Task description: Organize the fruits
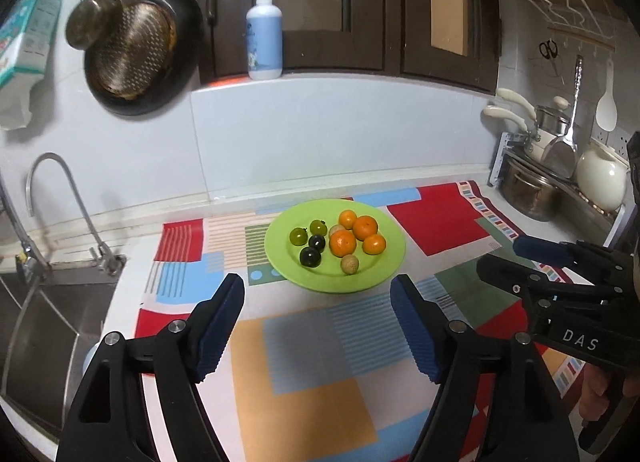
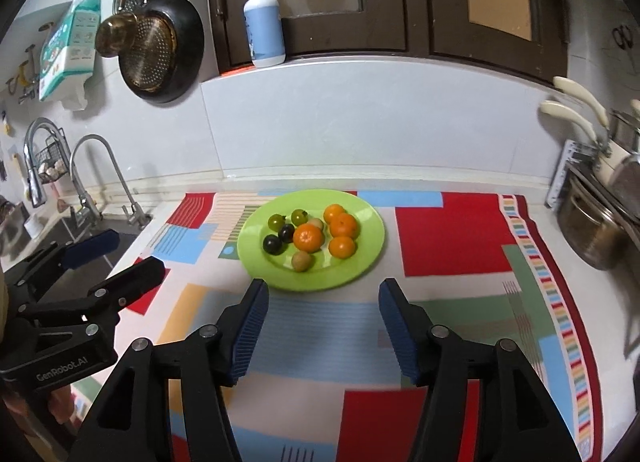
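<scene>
A patchwork-patterned cloth (image 2: 452, 238) covers the table (image 1: 132, 282) in a kitchen, with a sink (image 1: 44, 322) at the left and pots (image 1: 528, 190) at the far right. The left gripper (image 1: 318, 326) and right gripper (image 2: 320, 322) hang with jaws apart, empty, touching nothing. The green plate (image 2: 364, 246) of fruits (image 2: 309, 238) lies just beyond both grippers, on the far side.

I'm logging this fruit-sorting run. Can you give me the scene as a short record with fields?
surface: patterned mat on a kitchen counter
plate: green plate, all fruit on it
oranges: four, grouped at right
dark fruits: two
green fruits: two, behind the dark ones
brownish fruits: two, one at the front
left gripper: open, empty
right gripper: open, empty
</scene>
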